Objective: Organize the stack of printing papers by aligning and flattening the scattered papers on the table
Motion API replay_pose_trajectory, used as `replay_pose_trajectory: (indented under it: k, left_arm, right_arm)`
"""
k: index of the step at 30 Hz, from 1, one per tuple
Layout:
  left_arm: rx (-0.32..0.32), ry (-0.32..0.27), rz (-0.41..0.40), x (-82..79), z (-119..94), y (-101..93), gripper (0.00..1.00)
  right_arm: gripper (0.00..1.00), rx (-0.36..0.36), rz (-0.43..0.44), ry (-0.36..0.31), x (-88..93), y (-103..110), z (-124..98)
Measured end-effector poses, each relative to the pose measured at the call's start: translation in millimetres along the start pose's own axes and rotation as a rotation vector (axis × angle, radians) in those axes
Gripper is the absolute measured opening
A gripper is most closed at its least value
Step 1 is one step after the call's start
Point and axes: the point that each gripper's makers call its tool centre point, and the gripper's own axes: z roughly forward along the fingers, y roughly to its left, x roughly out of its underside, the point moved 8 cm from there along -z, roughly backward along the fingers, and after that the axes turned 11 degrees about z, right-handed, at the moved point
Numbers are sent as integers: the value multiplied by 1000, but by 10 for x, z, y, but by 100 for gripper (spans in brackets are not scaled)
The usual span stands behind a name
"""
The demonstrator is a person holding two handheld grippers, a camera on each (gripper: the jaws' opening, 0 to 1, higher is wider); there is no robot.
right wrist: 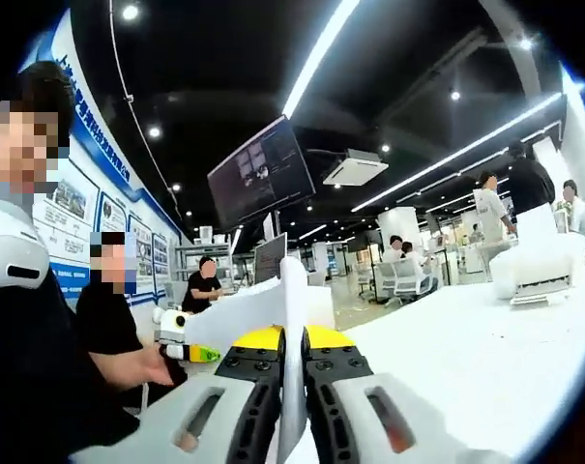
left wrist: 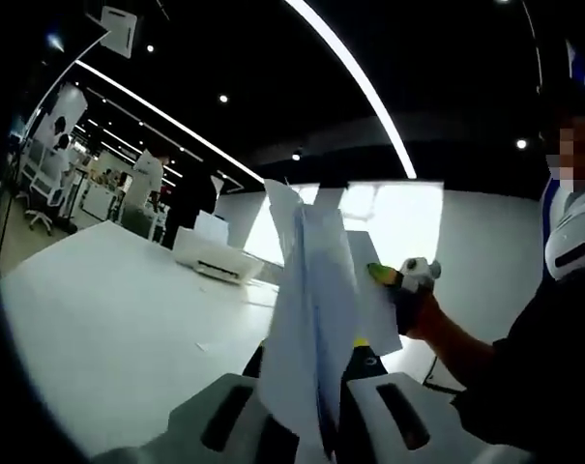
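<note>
Left gripper (left wrist: 307, 425) is seen clamped on the lower edge of the stack of papers (left wrist: 311, 329), the two jaws drawn in tight with the sheets standing up between them. The stack is held lifted above the white table (left wrist: 108, 329), which spreads to the left of the stack and below it. The upper sheets are fanned apart and their top corners sit at different heights, so alignment is judged not yet done. Beyond the stack, a white printer (left wrist: 215, 256) rests on the table. To the right of the stack, the other gripper is seen gripping the same stack at its far edge.

Right gripper (right wrist: 292, 387) is likewise closed on the stack (right wrist: 294, 319), which is seen edge-on as a thin white blade rising between the jaws. To the right of the stack the table (right wrist: 466, 358) stretches away, with the printer (right wrist: 539, 266) on it well apart.

The paper is judged light, thin and floppy: held by one edge alone it would be expected to sag and splay, and loose sheets could slide against each other and slip out. A firm hold at two opposite edges is advised, with the bottom edge tapped on the table to square the sheets. Creasing is a risk if the jaws are squeezed near a corner.
</note>
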Motion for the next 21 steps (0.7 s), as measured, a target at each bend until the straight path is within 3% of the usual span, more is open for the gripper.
replay_pose_trajectory:
  k: [9, 14, 21]
  left_arm:
    - [86, 2, 50, -108, 21, -75, 6]
    - [132, 13, 118, -190, 86, -179, 6]
    - [159, 29, 166, -271, 170, -252, 6]
  right_arm:
    - [24, -66, -167, 44, -315, -76, -177]
    - [27, -86, -267, 115, -467, -70, -215]
    - [31, -74, -343, 159, -648, -98, -282]
